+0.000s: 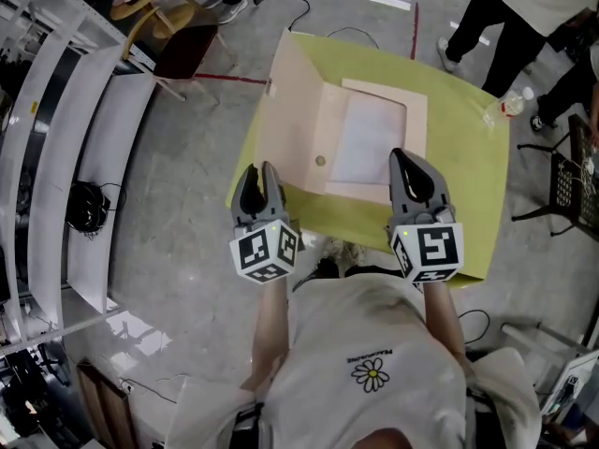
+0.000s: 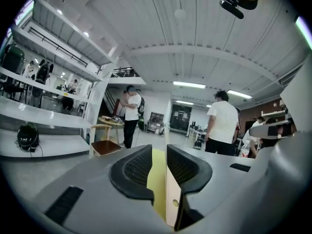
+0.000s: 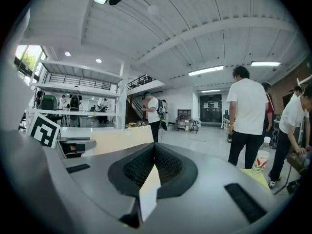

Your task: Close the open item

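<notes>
A beige folder (image 1: 370,143) lies open on the yellow-green table (image 1: 468,176). Its left flap (image 1: 290,110) stands tilted up, with a small round snap on it. My left gripper (image 1: 259,171) sits at the flap's near left corner. In the left gripper view the flap's edge (image 2: 171,194) runs between the jaws of that gripper (image 2: 159,152), next to the right pad, and yellow table shows in the gap beside it. My right gripper (image 1: 409,157) is at the folder's near edge. In the right gripper view this gripper (image 3: 154,147) is shut on a beige sheet edge (image 3: 150,191).
A plastic bottle (image 1: 505,107) stands at the table's far right corner. People stand beyond the table at the upper right. A wooden chair (image 1: 182,45) and white shelving (image 1: 65,157) are at the left, a black rack (image 1: 576,181) at the right.
</notes>
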Demonstrator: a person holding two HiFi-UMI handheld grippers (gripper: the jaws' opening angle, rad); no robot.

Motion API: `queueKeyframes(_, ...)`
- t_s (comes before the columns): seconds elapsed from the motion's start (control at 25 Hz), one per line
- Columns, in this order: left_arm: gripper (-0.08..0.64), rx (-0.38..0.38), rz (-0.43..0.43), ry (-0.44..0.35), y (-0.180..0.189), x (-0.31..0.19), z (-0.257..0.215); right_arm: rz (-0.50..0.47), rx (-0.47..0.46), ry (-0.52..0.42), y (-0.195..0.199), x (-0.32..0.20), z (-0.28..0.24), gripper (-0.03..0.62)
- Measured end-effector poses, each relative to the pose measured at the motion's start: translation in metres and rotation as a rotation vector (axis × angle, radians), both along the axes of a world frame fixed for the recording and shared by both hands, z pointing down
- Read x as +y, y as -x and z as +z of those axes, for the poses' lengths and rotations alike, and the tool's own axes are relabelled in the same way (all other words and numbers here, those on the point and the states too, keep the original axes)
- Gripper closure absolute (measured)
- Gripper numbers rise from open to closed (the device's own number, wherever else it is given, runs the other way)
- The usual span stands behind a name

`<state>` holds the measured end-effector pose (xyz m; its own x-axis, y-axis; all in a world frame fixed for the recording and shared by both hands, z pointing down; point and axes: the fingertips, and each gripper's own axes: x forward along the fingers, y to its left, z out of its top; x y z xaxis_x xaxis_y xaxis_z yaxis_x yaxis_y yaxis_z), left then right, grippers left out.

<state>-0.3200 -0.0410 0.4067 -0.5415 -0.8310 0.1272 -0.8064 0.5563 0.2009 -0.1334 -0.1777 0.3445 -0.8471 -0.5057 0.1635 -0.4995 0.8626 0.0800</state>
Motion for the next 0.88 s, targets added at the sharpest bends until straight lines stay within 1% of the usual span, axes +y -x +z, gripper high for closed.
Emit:
queueKeyframes(0.16,0.536,0.005,0.034,0.03,-0.002,-0.007,0.001,0.003,0.001,0.004,0.0,-0.001,0.002,0.58)
queueKeyframes(0.28,0.541,0.014,0.056,0.013,-0.003,-0.01,-0.002,0.004,0.0,0.005,0.0,0.002,0.004,0.58)
queueKeyframes(0.4,0.542,-0.014,0.072,0.007,-0.008,-0.012,-0.007,0.01,0.001,0.001,-0.001,0.003,0.003,0.58)
queueKeyframes(0.52,0.542,-0.04,0.113,-0.001,-0.022,-0.022,-0.013,0.028,-0.001,0.008,-0.007,-0.001,0.003,0.58)
queueKeyframes(0.6,0.541,-0.075,0.154,0.001,-0.031,-0.034,-0.016,0.043,-0.004,0.011,-0.011,-0.005,0.004,0.58)
queueKeyframes(0.72,0.541,-0.148,0.201,0.009,-0.037,-0.05,-0.024,0.066,-0.004,0.013,-0.018,-0.006,0.005,0.58)
queueKeyframes(0.88,0.545,-0.212,0.272,-0.003,-0.048,-0.065,-0.036,0.103,0.004,0.018,-0.033,-0.006,0.01,0.58)
